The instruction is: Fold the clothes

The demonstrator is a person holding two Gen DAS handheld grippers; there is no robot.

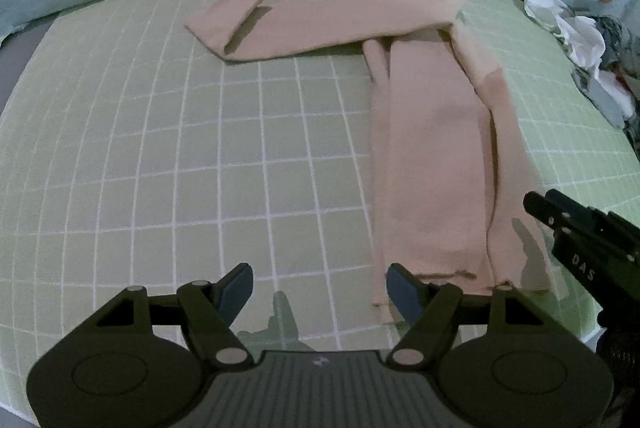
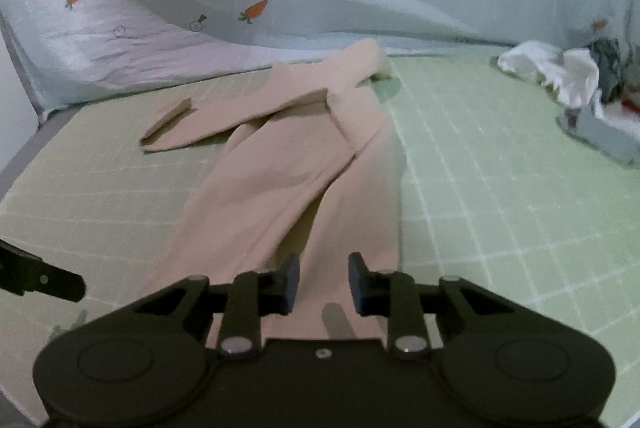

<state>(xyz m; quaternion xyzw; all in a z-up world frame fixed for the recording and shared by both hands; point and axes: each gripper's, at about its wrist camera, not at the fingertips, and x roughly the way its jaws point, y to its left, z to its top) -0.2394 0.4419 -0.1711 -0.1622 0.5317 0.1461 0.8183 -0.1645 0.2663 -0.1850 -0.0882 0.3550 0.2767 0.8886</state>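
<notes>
Both tongs open, gripping nothing.
Left tongs (image 1: 320,294) beside hem of beige folded trousers (image 1: 432,163) on green gridded mat (image 1: 160,167); right tongs (image 2: 324,284) above trousers.

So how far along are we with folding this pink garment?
Partly done. The pink trousers lie on the green grid mat, one leg already swung sideways across the top. Nothing is in hand: the left gripper and right gripper are open near the hem. Remaining folds are left, plus the clothes pile.

pink garment (image 1: 432,131): 1 | tongs (image 1: 320,292): 2 | clothes pile (image 1: 580,39): 1 | mat (image 1: 160,147): 1
</notes>
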